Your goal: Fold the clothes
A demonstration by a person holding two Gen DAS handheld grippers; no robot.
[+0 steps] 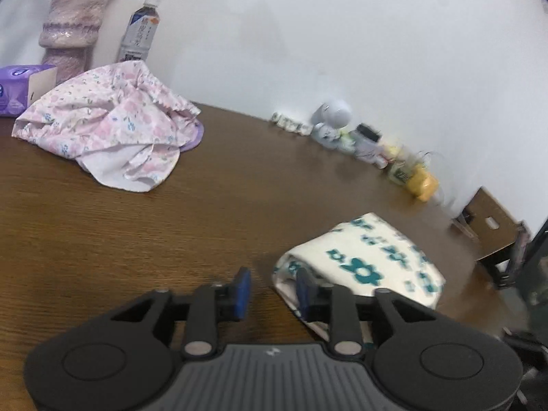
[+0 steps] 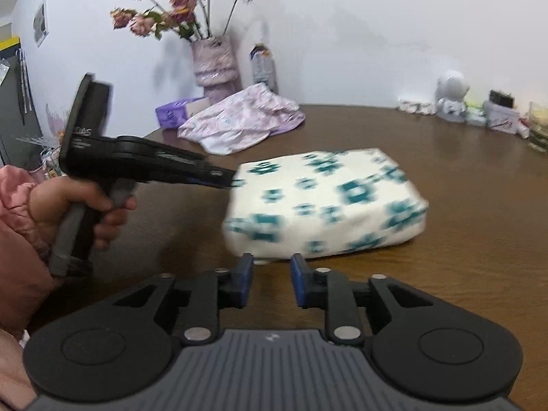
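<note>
Clothes half sorted: one garment folded, one waiting.

Pink floral garment (image 1: 106, 126) lies crumpled at the table's (image 1: 171, 212) far left; nearer, the left gripper (image 1: 272, 291) and right gripper (image 2: 271, 279) hang with jaws apart and empty beside the folded teal-print garment (image 2: 325, 202). Likely next: reaching back for the crumpled piece and spreading it flat.

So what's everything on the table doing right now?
White cloth with teal flowers: folded, lying flat.
Pink flowered cloth: crumpled, not folded.
Left gripper: open, empty.
Right gripper: open, empty.
Bottle: upright, capped.
Vase: upright, holding flowers.
</note>
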